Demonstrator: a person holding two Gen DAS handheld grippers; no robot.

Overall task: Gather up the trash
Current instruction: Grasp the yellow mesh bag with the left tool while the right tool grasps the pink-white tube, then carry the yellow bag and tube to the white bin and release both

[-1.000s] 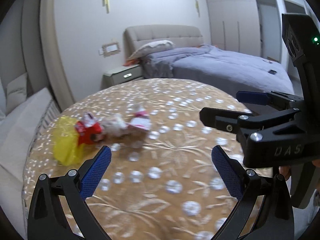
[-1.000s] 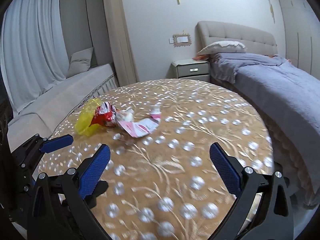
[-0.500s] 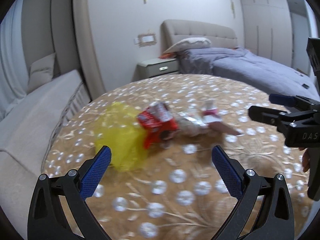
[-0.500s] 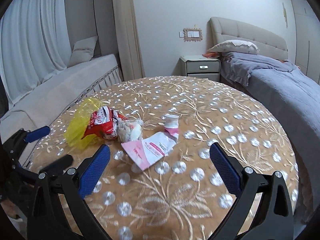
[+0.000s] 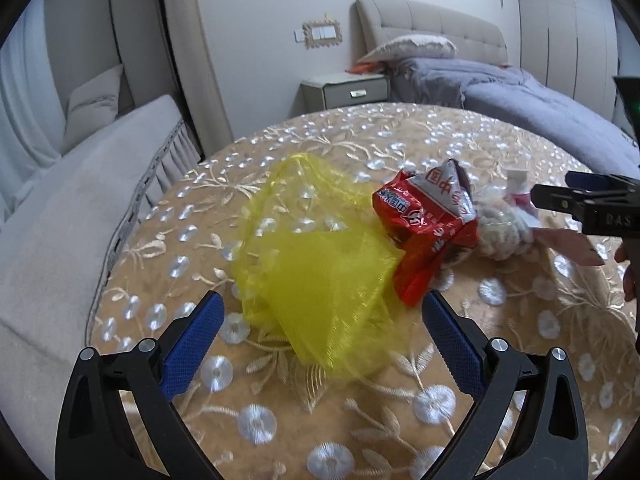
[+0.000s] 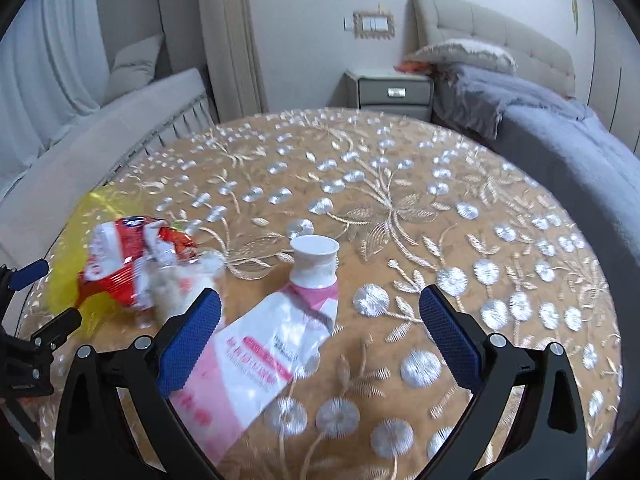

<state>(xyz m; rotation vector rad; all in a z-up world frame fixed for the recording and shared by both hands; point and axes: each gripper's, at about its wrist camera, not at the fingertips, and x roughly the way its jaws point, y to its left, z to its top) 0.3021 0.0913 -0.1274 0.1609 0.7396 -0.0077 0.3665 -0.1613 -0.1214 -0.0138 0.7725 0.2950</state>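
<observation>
Left tongs (image 5: 322, 328) spread wide over the yellow bag (image 5: 320, 256) on the tabletop (image 5: 500, 380). Right tongs (image 6: 320, 320) likewise spread, empty, above the pink-and-white tube (image 6: 264, 344).

Left wrist: low over the table (image 5: 520, 380), close to the yellow bag (image 5: 320, 280), facing the bed.
Right wrist: close above the pink pouch (image 6: 256, 352), slightly blurred.
Shared: 1 red wrapper (image 5: 428, 220), probably the same.

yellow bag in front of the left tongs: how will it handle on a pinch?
The yellow bag looks thin and see-through, the cloth pattern showing through it, so probably very light and floppy. It lies crumpled in loose folds; a pinch may catch only one layer. The red wrapper overlaps its edge and could drag along. The left tongs are open around its near end.
</observation>
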